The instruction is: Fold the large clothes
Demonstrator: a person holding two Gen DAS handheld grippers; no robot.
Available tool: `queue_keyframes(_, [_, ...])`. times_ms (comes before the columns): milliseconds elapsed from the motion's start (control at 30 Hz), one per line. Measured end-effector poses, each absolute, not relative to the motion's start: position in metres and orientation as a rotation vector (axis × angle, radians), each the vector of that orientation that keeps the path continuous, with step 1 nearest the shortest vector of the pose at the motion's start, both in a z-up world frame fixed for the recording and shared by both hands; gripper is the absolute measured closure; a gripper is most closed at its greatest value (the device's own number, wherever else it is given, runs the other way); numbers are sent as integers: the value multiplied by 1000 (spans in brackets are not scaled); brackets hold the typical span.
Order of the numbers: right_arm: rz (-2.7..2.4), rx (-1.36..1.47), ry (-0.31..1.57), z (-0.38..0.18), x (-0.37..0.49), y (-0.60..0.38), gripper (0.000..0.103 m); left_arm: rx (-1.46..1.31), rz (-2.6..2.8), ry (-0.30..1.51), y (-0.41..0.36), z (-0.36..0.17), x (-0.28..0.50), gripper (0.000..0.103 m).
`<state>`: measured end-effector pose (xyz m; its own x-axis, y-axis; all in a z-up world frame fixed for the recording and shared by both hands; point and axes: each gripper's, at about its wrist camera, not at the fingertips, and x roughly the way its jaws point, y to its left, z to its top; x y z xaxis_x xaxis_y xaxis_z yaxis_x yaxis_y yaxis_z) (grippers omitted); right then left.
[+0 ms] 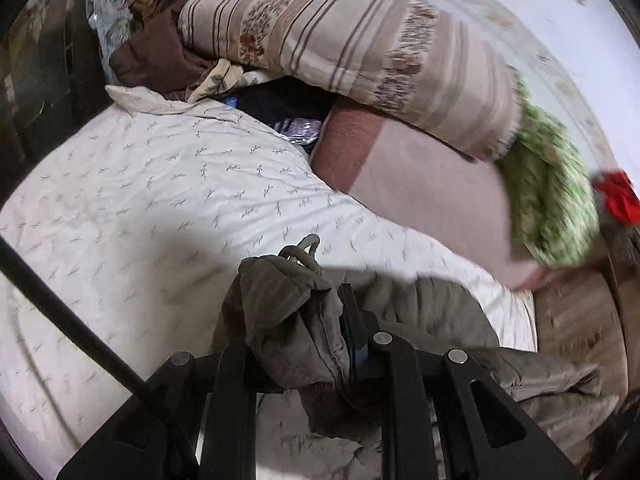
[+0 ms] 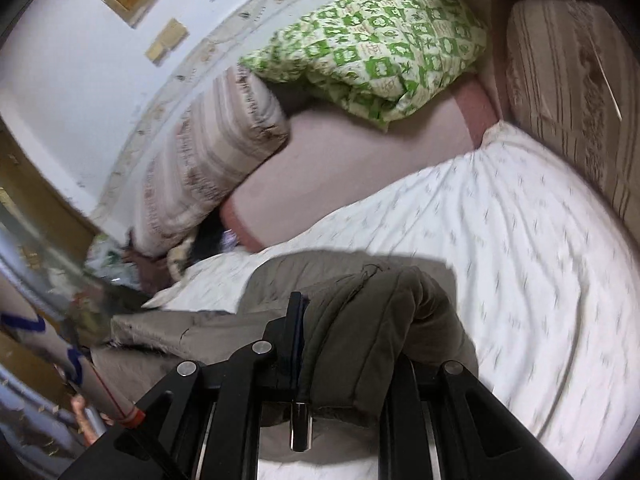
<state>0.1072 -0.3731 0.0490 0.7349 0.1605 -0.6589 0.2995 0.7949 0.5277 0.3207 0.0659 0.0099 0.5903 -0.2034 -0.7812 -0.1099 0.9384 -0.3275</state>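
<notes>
Nothing in the room could be read from where I stood. The green quilt (image 2: 372, 48) carried printed marks like lettering, too small to make out. The striped quilt (image 1: 352, 52) bore only flowers.

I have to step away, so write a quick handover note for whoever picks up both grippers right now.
Left gripper: shut on a bunched part of the grey-brown padded jacket.
Right gripper: shut on another part of the same jacket.
The jacket is lifted at both grips; the rest trails onto the white patterned sheet.
Done: both grips taken.
Left: lay it flat and fold; no finished fold shows yet.
</notes>
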Motion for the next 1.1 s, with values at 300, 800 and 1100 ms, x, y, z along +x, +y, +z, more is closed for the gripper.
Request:
queue_keyframes(300, [-235,577,915,-40,230,-401,85,-184,87,1064,19,-94,424,82])
queue_keyframes(800, [-222,684,889,-87,252,-412,61,-296,-65,1003,40,-87,419,51])
queue_keyframes(1100, [-305,428,720,11,218,-376,16,-359,-126,848,67,10,350,30])
